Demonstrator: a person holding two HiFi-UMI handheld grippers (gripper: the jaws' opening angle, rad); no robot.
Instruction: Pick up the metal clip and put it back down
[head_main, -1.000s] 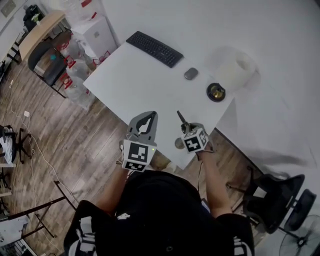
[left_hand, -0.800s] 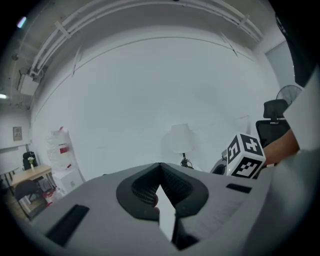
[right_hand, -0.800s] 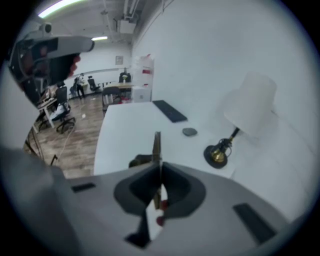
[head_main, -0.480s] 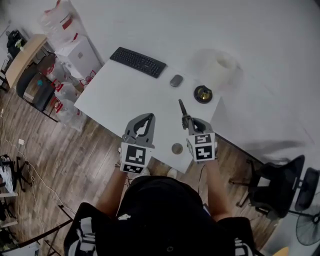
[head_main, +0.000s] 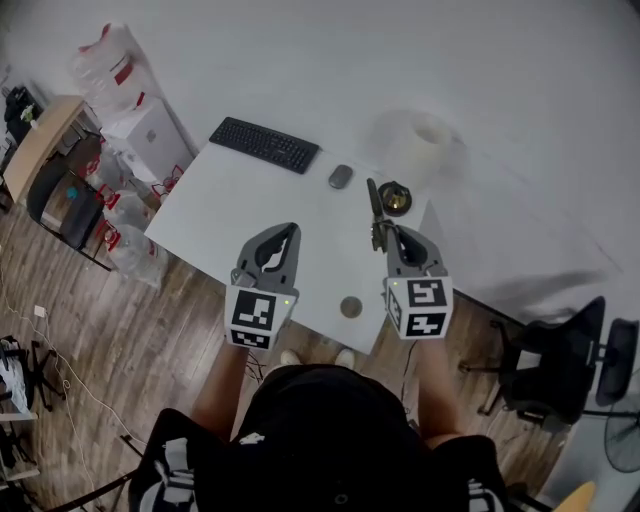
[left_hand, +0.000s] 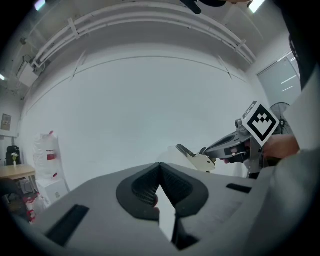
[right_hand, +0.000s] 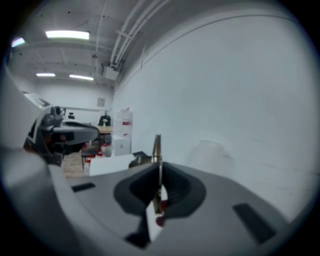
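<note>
Right gripper (right_hand: 159, 172) is clamped tight on the metal clip (right_hand: 157, 146), pinched edge-on between the pads. Its tip pokes out beyond the fingertips, up above the white table (head_main: 250, 190). Left gripper (left_hand: 160, 167) alongside, closed, empty.

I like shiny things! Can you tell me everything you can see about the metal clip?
The metal clip is thin, dark and a bit shiny. The right tool is shut on its back end, and the rest sticks out past the tips. From the side it shows a flat, pale, rounded plate with a dark lever slanting up from it. Seen along the tool, it is a narrow upright strip. It is held in the air above the white table, and only the tool's pads touch it.
</note>
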